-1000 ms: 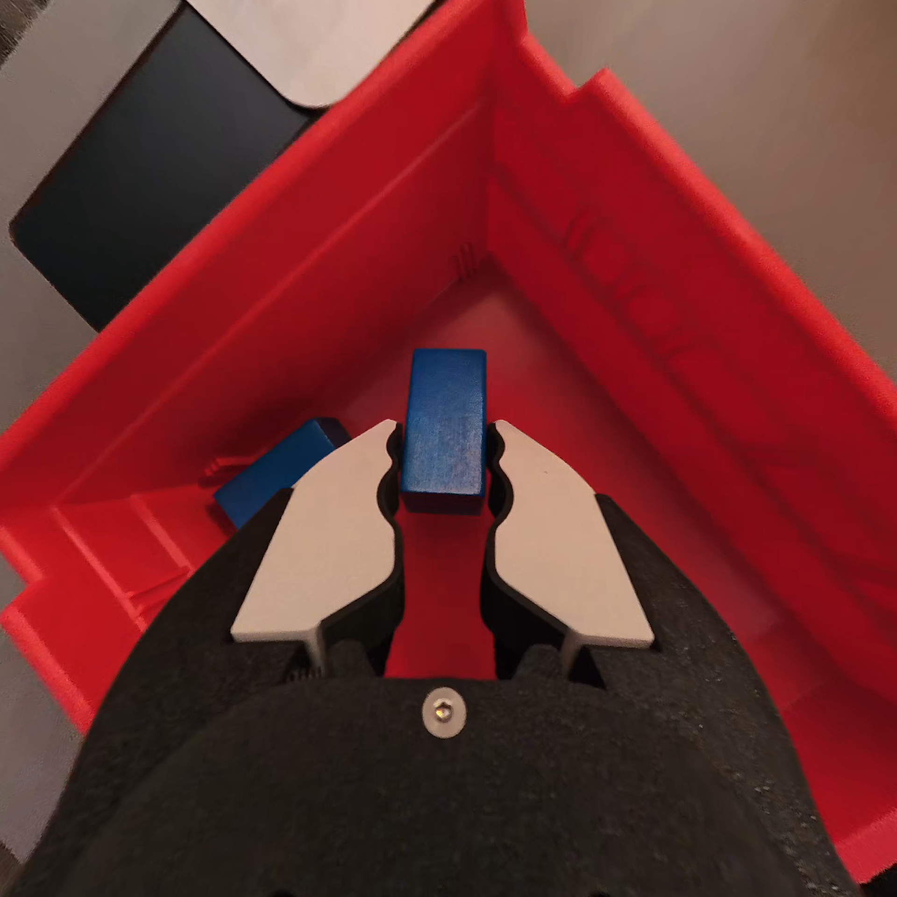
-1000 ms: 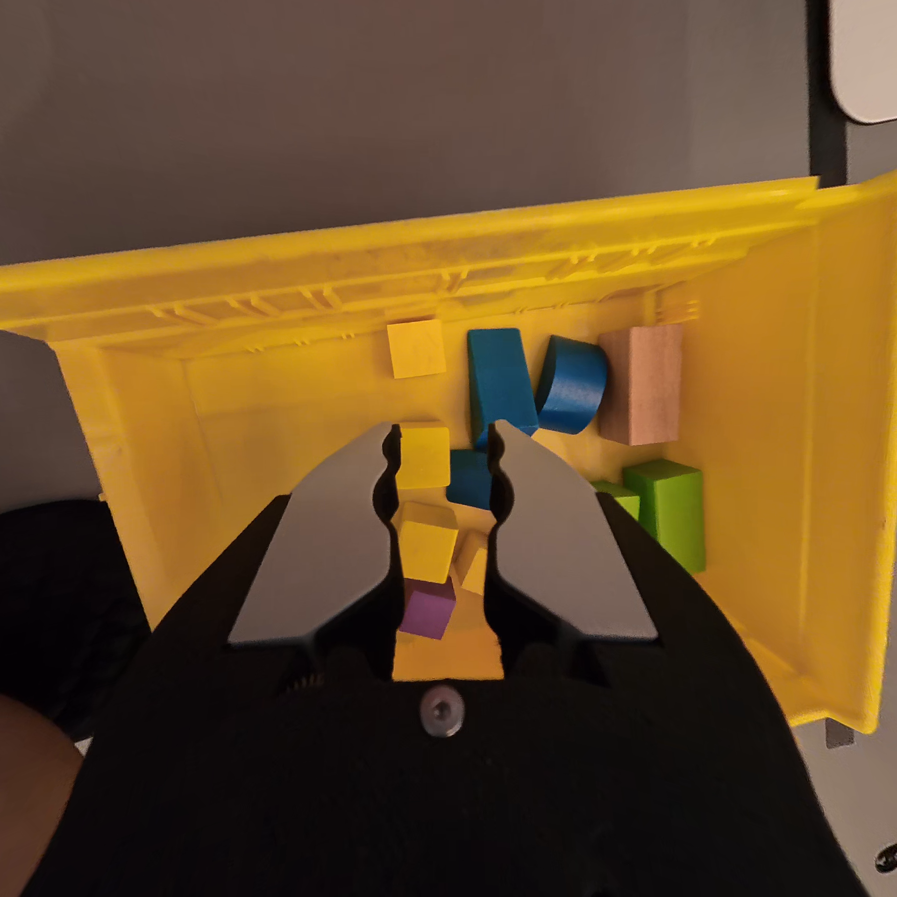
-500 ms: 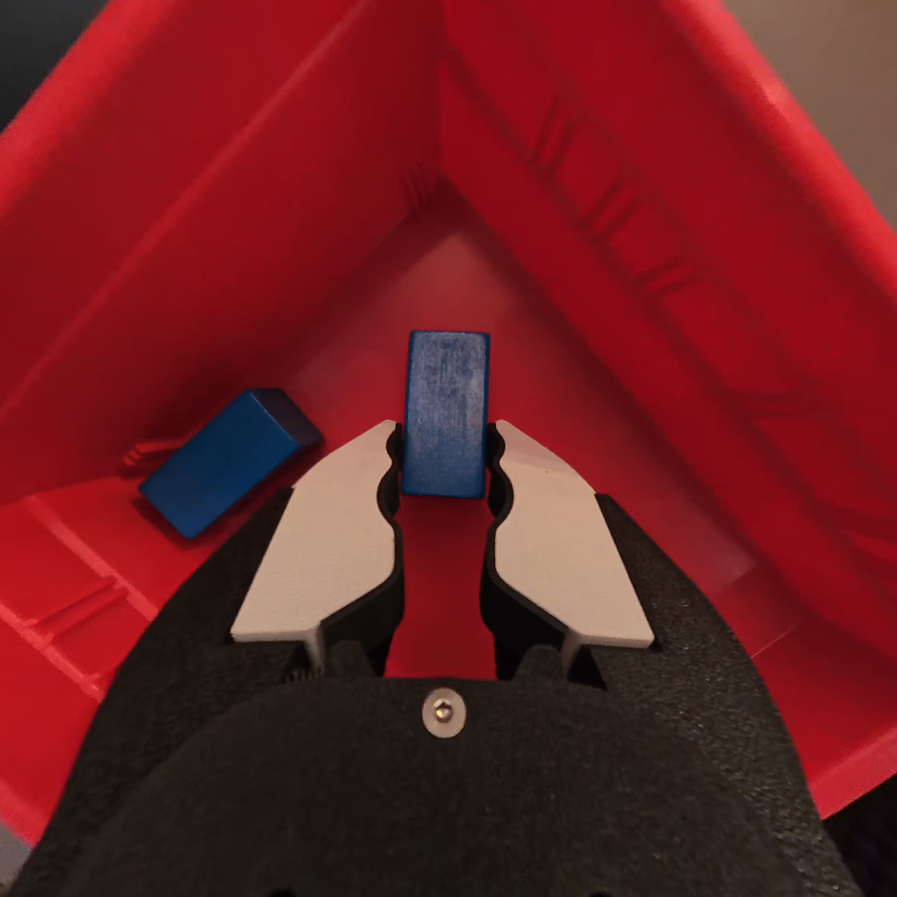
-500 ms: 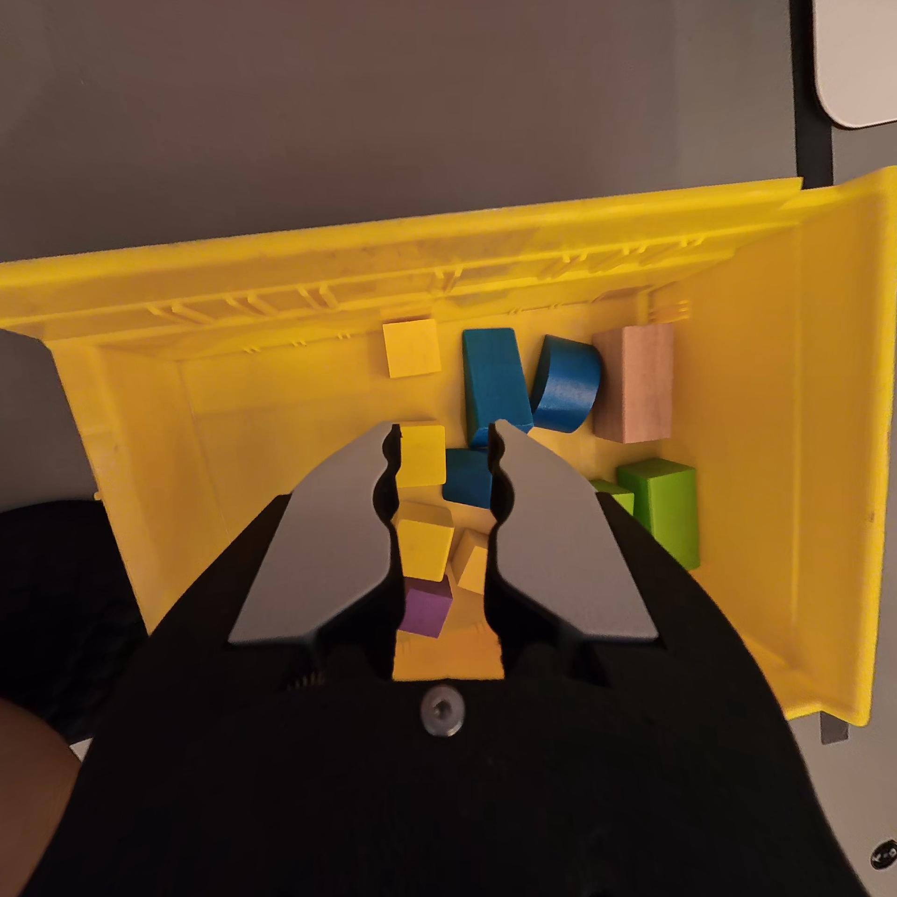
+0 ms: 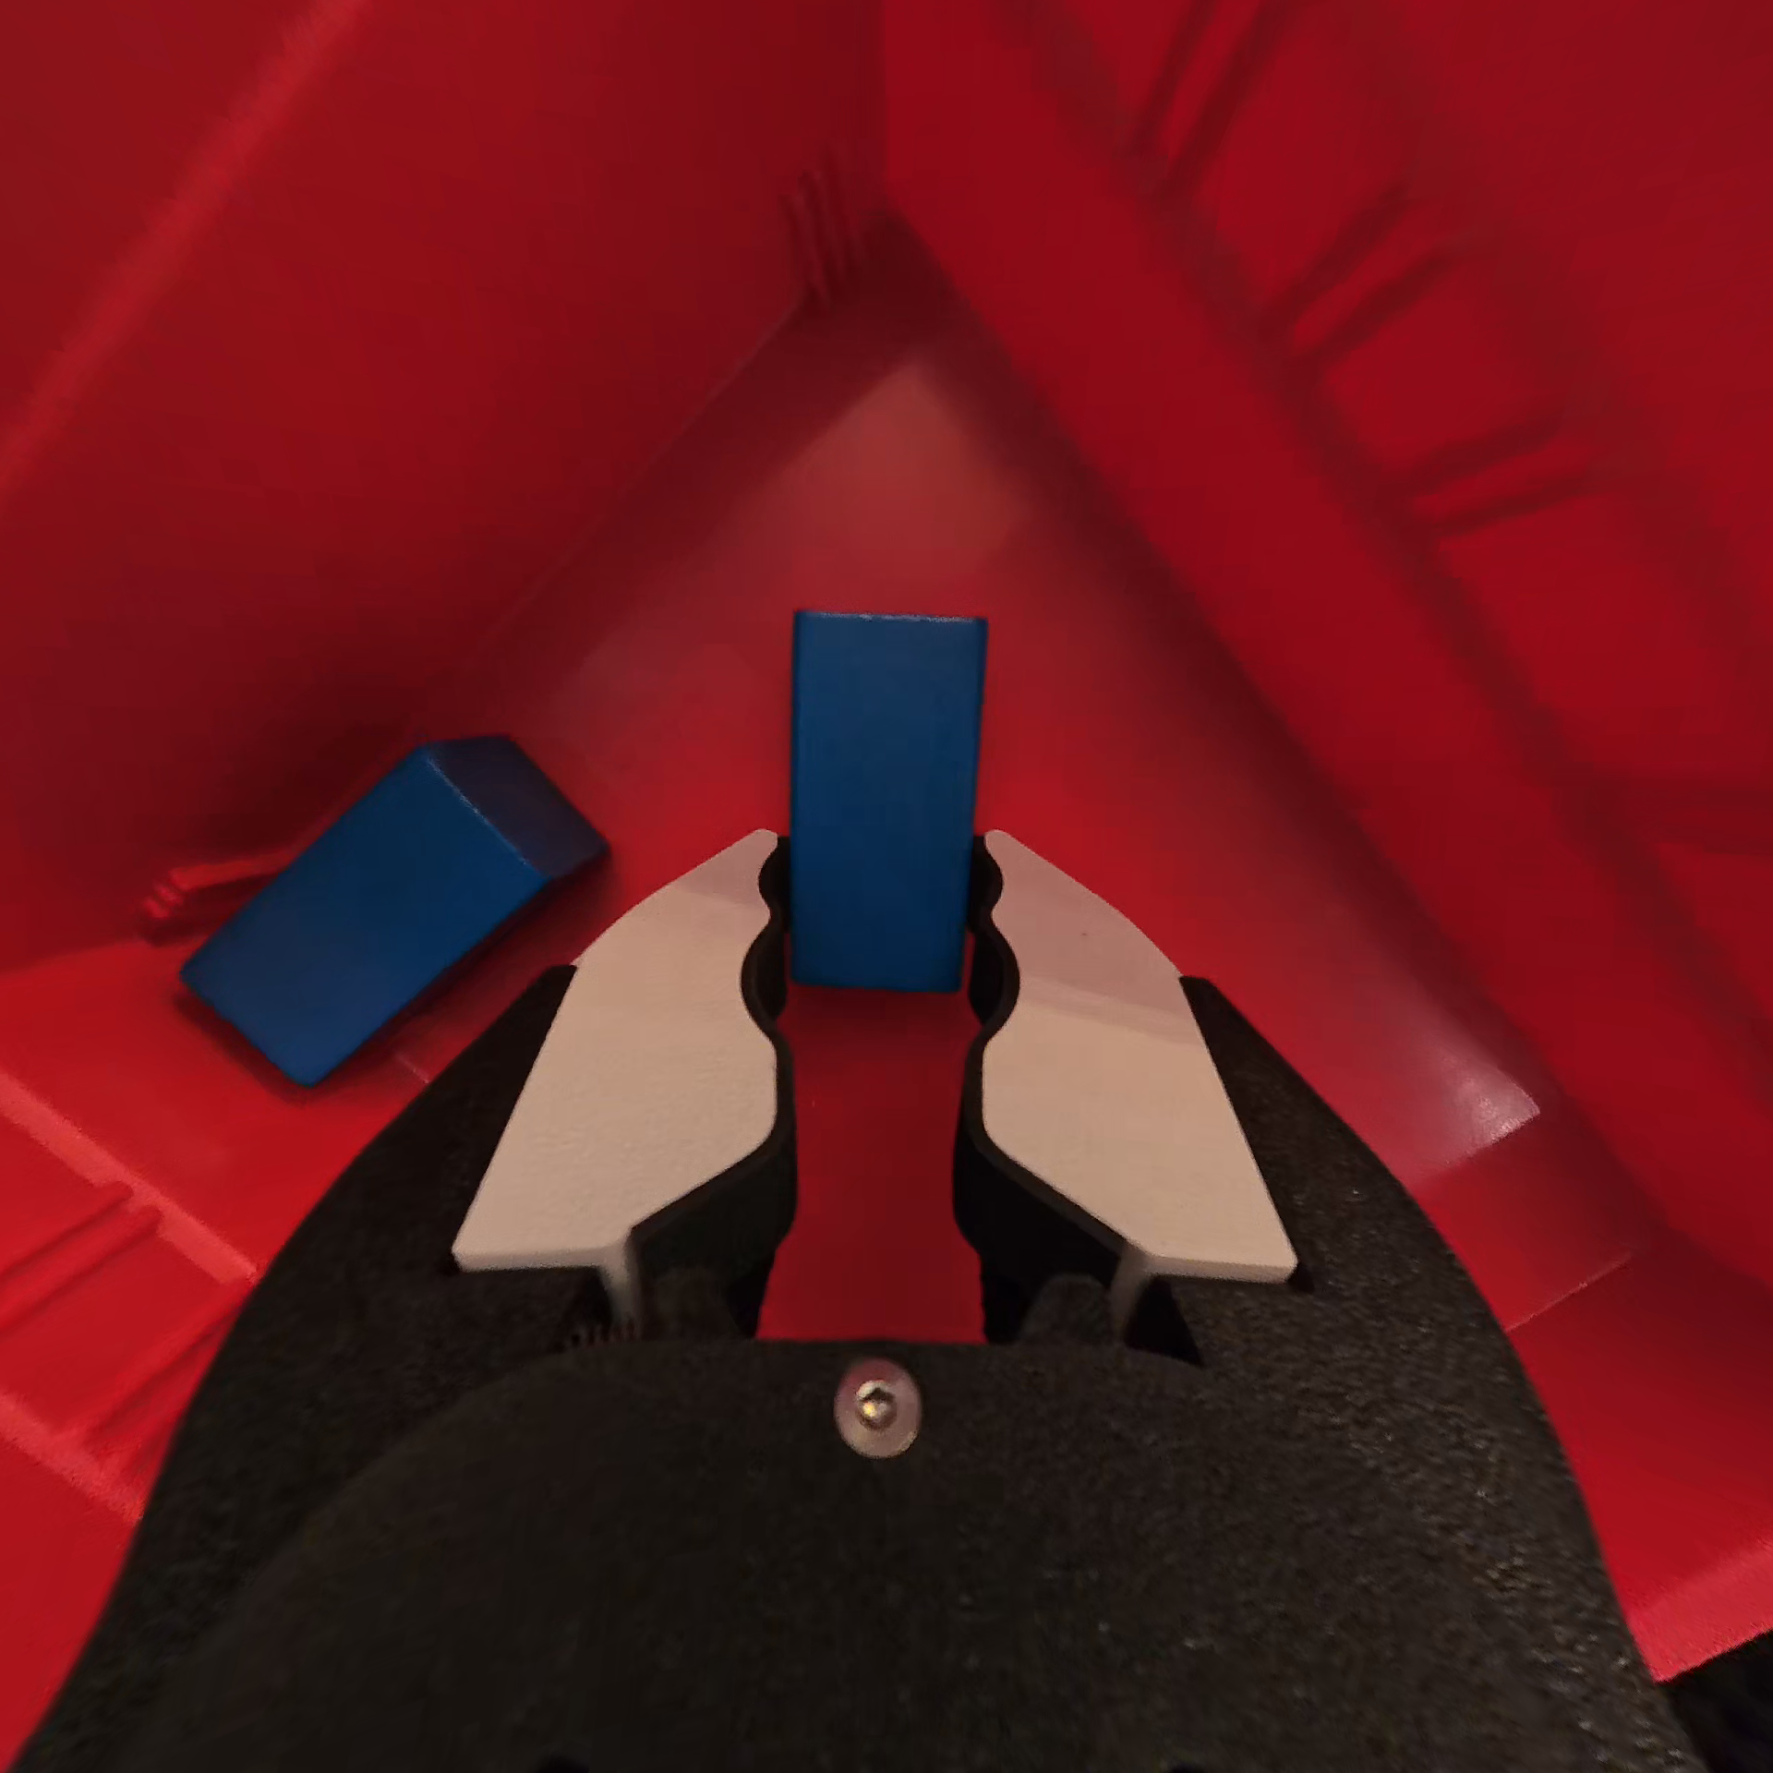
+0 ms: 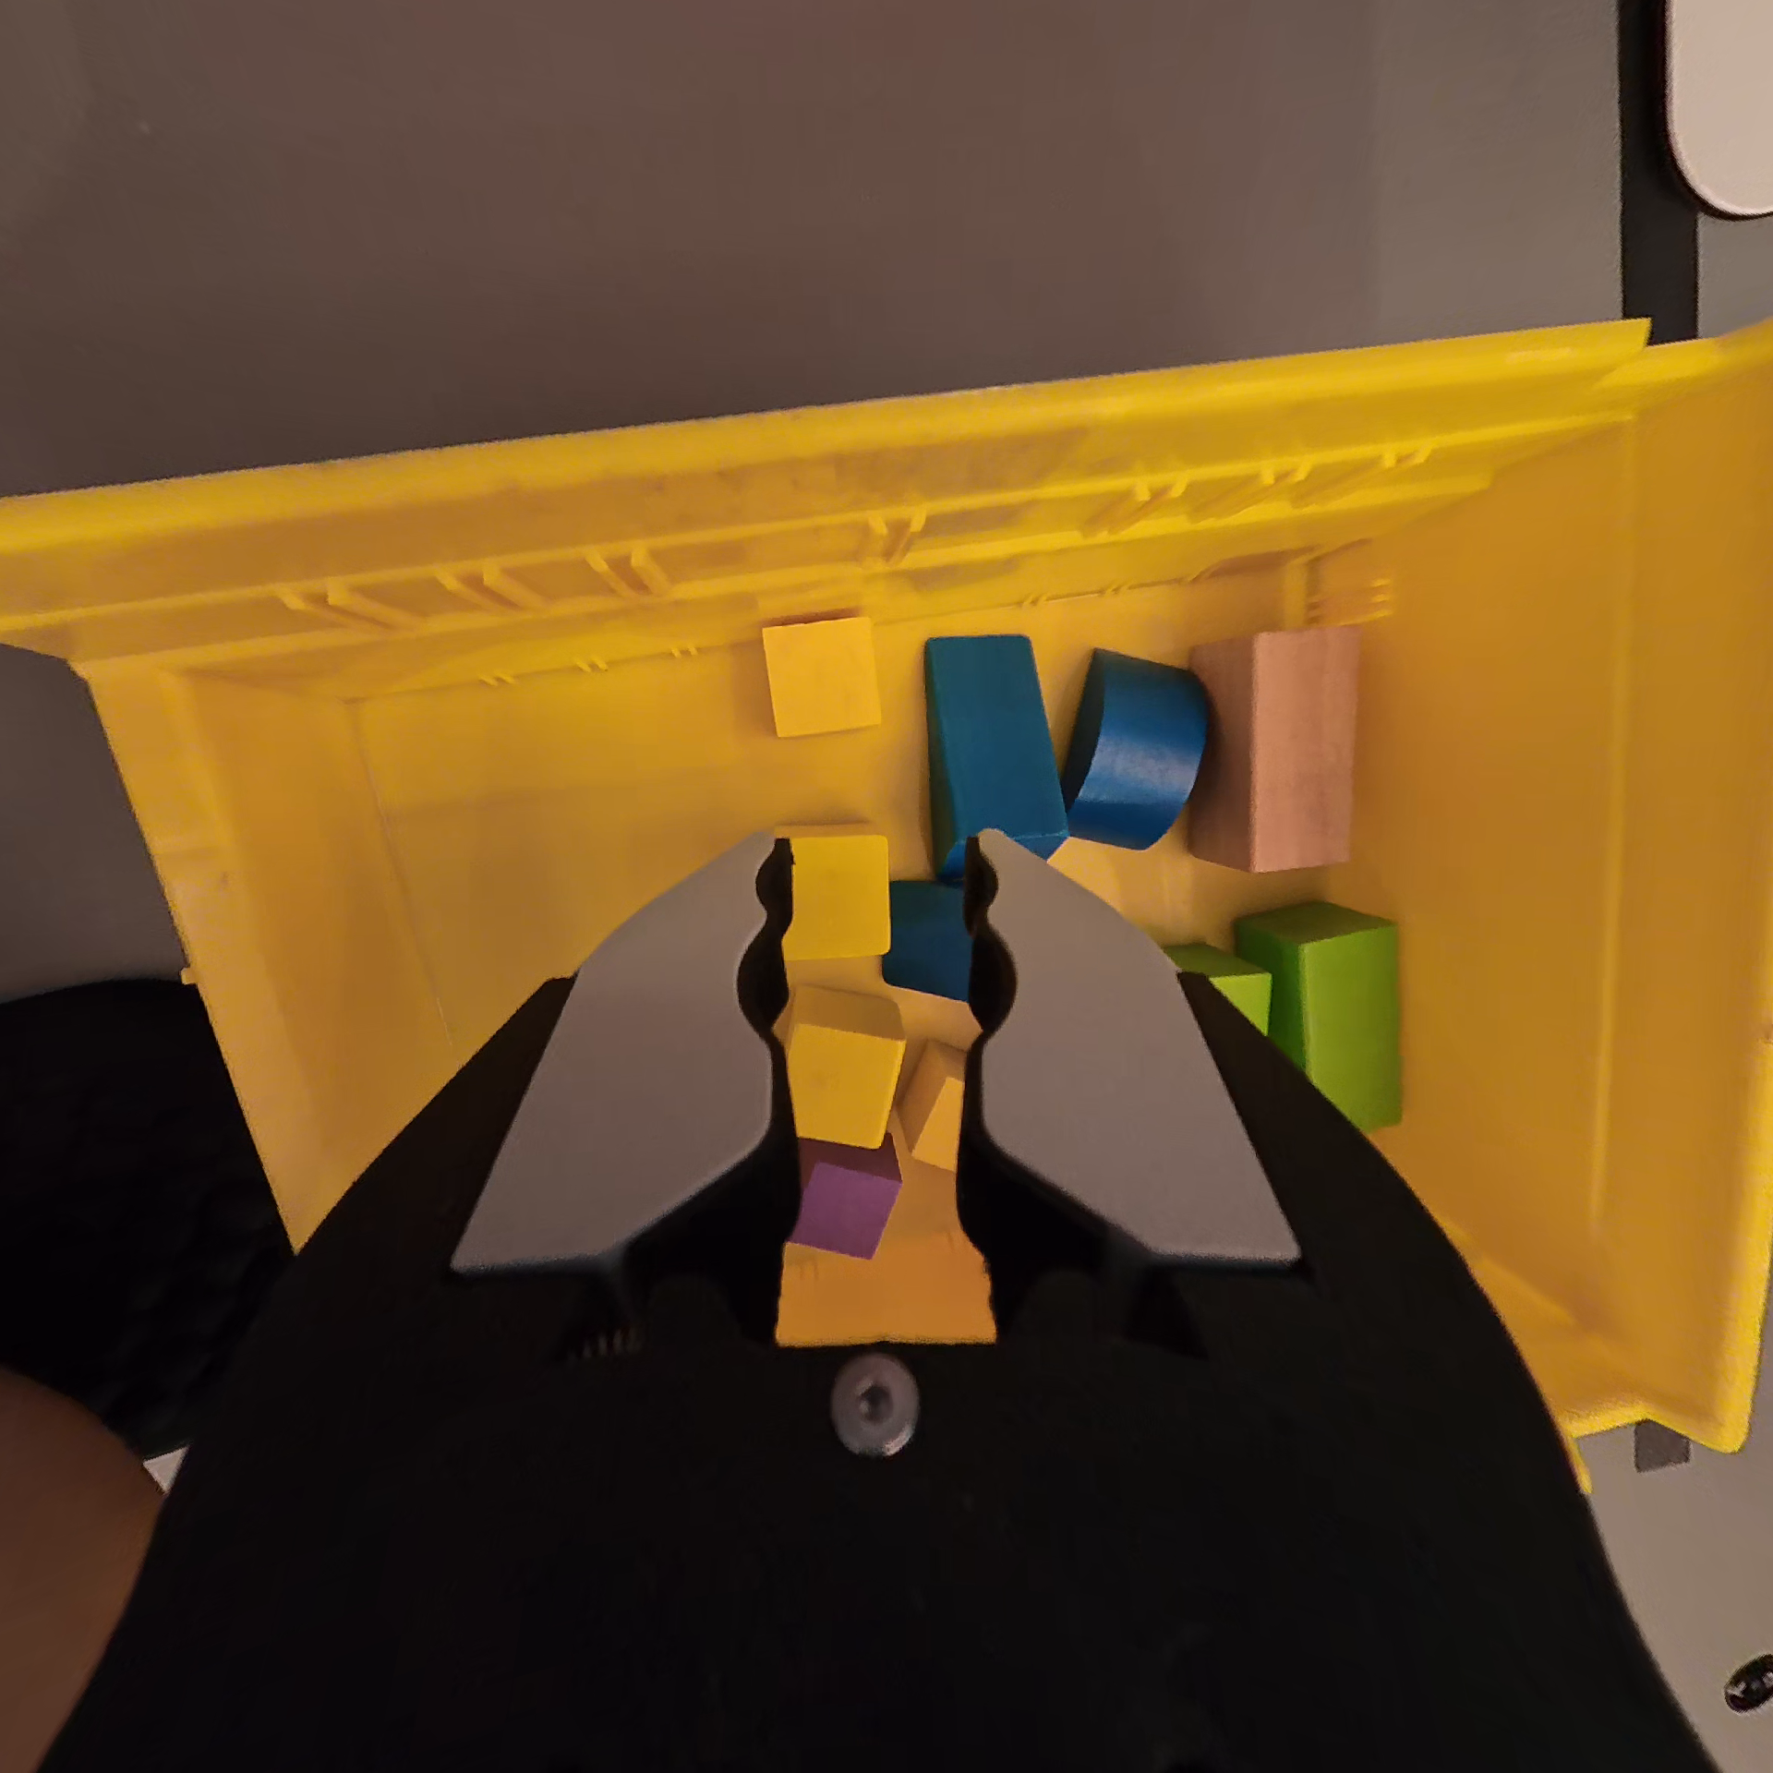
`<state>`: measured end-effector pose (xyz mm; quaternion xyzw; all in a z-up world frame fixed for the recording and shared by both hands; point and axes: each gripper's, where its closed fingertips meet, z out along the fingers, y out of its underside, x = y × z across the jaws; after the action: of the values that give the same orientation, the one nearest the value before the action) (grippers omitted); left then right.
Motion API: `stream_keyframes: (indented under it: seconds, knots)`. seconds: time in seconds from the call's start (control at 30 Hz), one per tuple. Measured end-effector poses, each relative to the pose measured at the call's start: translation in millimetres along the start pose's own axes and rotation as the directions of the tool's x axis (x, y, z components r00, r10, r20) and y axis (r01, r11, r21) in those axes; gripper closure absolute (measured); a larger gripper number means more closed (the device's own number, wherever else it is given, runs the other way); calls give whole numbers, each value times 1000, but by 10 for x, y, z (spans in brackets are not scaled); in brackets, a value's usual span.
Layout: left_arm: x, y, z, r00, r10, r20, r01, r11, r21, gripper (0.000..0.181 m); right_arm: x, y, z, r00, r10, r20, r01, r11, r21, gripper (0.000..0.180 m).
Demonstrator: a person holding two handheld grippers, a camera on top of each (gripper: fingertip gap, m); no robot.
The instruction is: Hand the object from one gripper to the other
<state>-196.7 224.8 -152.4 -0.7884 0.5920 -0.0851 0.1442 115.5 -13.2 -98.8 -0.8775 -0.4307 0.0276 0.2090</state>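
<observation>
Left wrist view: left gripper (image 5: 881,907) pinches a blue rectangular wooden block (image 5: 885,796) inside a red plastic bin (image 5: 1343,576).
A second blue block (image 5: 384,902) lies at nine o'clock; the right gripper (image 6: 878,911) hangs spread, empty, above a yellow plastic bin (image 6: 576,537) of coloured blocks.

Blue rectangular block (image 5: 887,801), smooth-faced, clamped at its lower sides between left tongs (image 5: 881,844), long axis pointing forward, above red bin (image 5: 480,336) floor.
</observation>
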Motion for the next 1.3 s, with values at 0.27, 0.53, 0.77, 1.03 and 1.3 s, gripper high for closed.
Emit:
stream_keyframes:
  seconds: [0.27, 0.53, 0.77, 1.03, 1.3]
  knots:
    - [-5, -3, -26, 1000, 4, 11, -4, 1000, -4, 146, -5, 8, 17, 1000, -5, 3, 5, 1000, -8, 144]
    - [-27, -121, -300, 1000, -13, 29, 10, 996, 92, 146, 68, -5, -50, 999, 2, -42, -1, 1000, 19, 144]
    - [100, -344, -733, 996, 34, 77, -50, 976, 212, 147, 314, -97, -257, 980, 43, -196, -26, 996, 88, 144]
    - [815, -782, -1300, 968, 227, 111, -252, 895, 367, 147, 363, -940, -979, 896, 56, -440, 160, 885, 438, 144]
    - [1740, -1001, -1380, 887, 460, 32, -429, 798, 423, 147, -407, -1751, -678, 889, -222, -401, 400, 802, 443, 136]
